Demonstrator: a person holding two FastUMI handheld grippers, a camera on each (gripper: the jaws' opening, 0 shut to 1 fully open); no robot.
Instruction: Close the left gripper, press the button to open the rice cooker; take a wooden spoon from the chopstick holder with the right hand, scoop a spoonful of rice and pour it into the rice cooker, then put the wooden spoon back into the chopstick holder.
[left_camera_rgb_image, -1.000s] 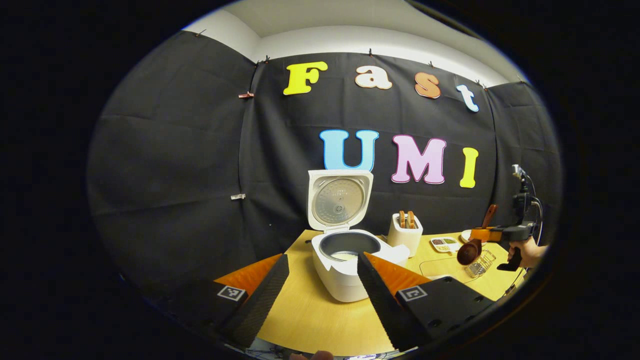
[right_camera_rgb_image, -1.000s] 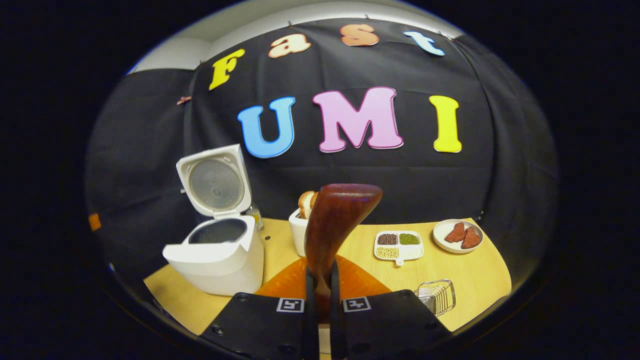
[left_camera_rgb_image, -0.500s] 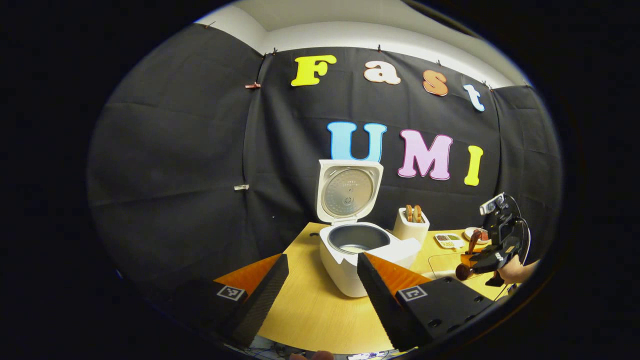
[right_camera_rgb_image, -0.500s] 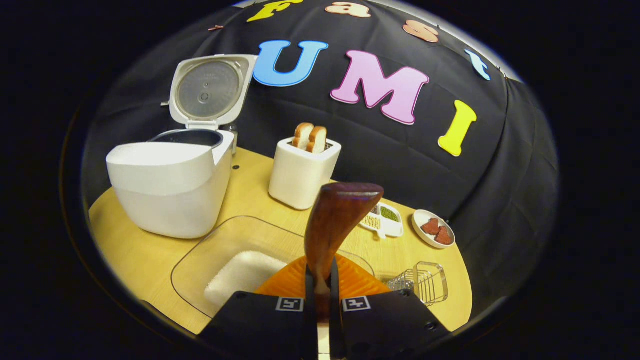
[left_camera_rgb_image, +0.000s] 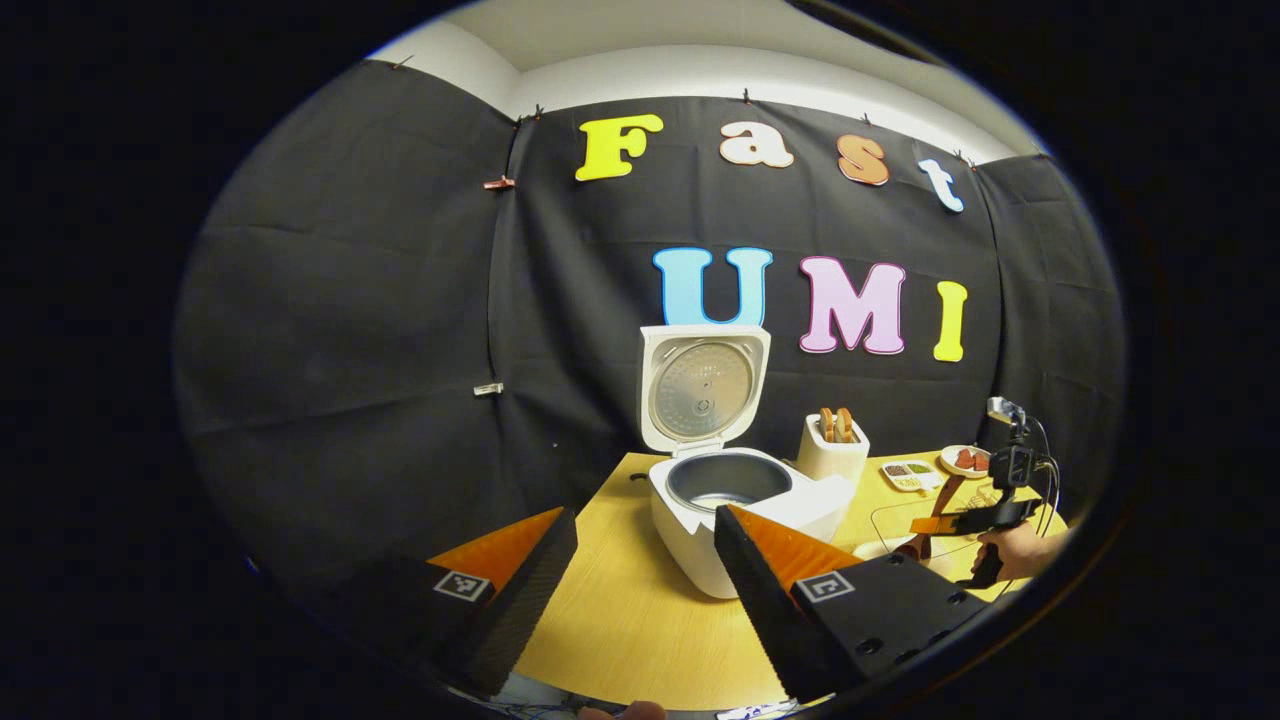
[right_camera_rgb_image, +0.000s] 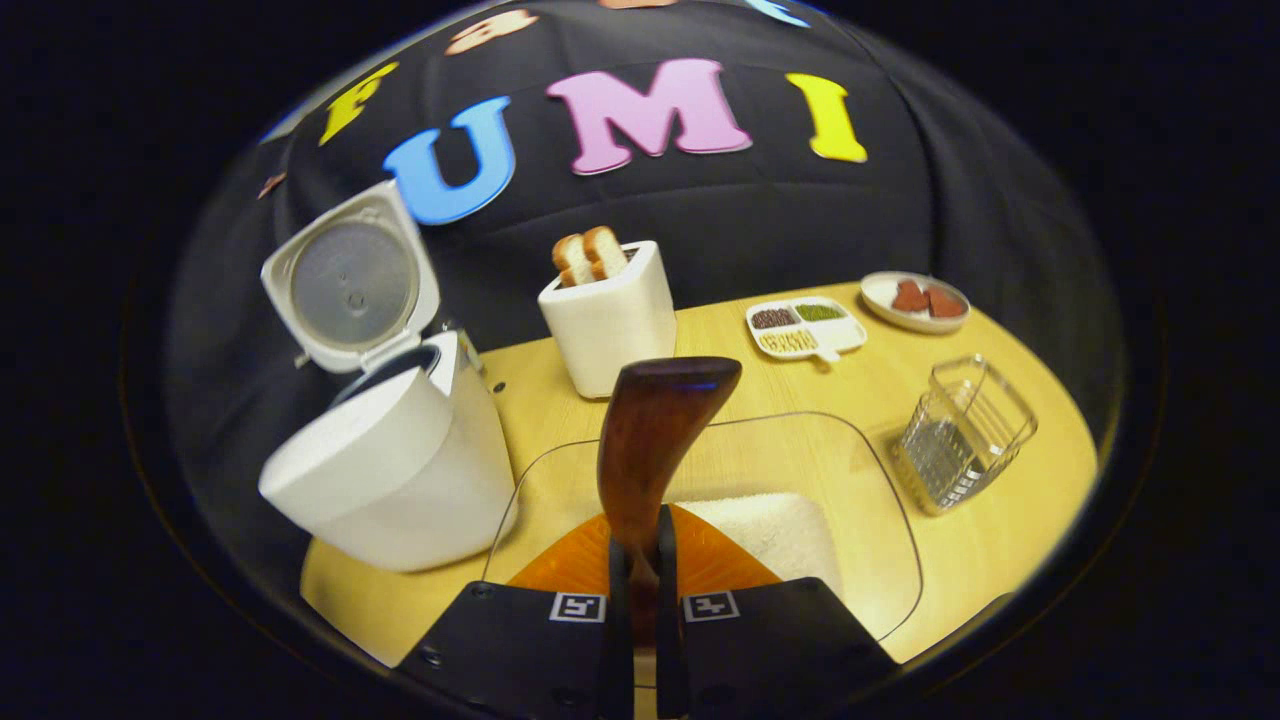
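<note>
The right gripper (right_camera_rgb_image: 640, 560) clamps the wooden spoon (right_camera_rgb_image: 655, 440) above the rice (right_camera_rgb_image: 770, 530) in the clear tray (right_camera_rgb_image: 880, 480); scooping comes next. The left gripper (left_camera_rgb_image: 640, 560) waits, jaws wide, before the open rice cooker (left_camera_rgb_image: 735, 500).

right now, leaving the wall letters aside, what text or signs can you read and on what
No readable words anywhere.
Left claw: square coded markers, no words.
Right claw, holding the wooden spoon: the same.
Rice cooker lid: faint marks, too small to read.

tongs (right_camera_rgb_image: 642, 600) grip wooden spoon (right_camera_rgb_image: 655, 440) — above rice tray (right_camera_rgb_image: 880, 500)
</note>
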